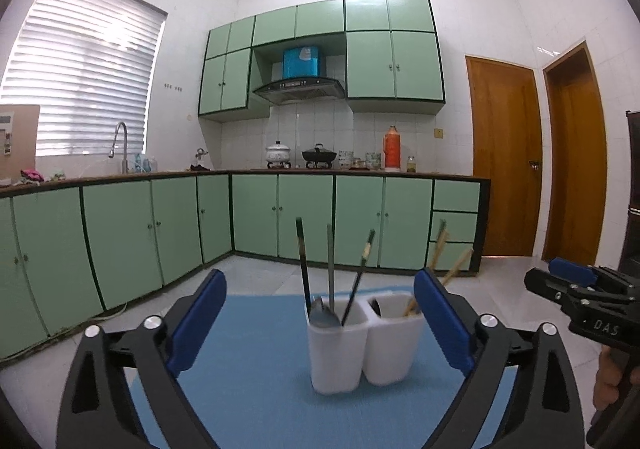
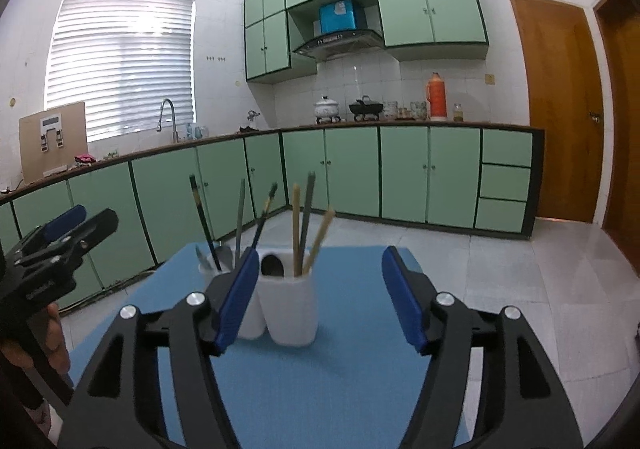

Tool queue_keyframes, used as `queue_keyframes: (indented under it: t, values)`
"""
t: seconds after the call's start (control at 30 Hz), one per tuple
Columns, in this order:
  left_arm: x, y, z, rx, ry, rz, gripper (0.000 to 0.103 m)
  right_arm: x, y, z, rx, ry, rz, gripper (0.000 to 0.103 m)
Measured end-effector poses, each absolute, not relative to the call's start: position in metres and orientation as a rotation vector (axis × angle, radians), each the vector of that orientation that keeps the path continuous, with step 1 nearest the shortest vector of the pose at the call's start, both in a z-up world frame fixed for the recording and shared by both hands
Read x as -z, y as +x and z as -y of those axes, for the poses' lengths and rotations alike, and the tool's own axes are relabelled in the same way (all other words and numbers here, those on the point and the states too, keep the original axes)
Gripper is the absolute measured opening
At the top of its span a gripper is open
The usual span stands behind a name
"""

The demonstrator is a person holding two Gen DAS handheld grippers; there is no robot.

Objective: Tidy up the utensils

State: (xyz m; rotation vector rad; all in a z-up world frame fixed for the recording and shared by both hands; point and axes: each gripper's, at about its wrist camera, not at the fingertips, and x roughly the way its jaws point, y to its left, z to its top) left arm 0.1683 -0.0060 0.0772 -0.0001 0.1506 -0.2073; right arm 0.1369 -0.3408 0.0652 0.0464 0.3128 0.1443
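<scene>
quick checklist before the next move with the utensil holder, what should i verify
1. Left gripper open and holding nothing: ok.
2. Right gripper open and holding nothing: ok.
3. White utensil holder upright on the blue mat: ok.
4. Utensils inside the holder, none lying on the mat in view: ok.
5. Sorting by type: not ok, a dark chopstick shares the left compartment with the spoon, while the wooden chopsticks stand in the right one.
6. Mat area hidden behind the gripper bodies: cannot tell.
</scene>
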Motion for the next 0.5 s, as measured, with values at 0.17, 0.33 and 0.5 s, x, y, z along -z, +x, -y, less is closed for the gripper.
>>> queue_keyframes:
  t: [0.17,0.33,0.5]
  values:
    - [-0.062,0.149,0.004,0.211,-0.013,-0.195,0.097,-0.045,0.119,0.345,-0.133,0.059,-0.351,0.072]
    - [-0.044,0.133,0.001,0.195,-0.012,-0.25,0.097,-0.03,0.101,0.352,-0.121,0.077,-0.38,0.082]
    - [-0.029,0.123,-0.006,0.189,-0.043,-0.314,0.097,-0.021,0.085,0.354,-0.115,0.078,-0.399,0.091]
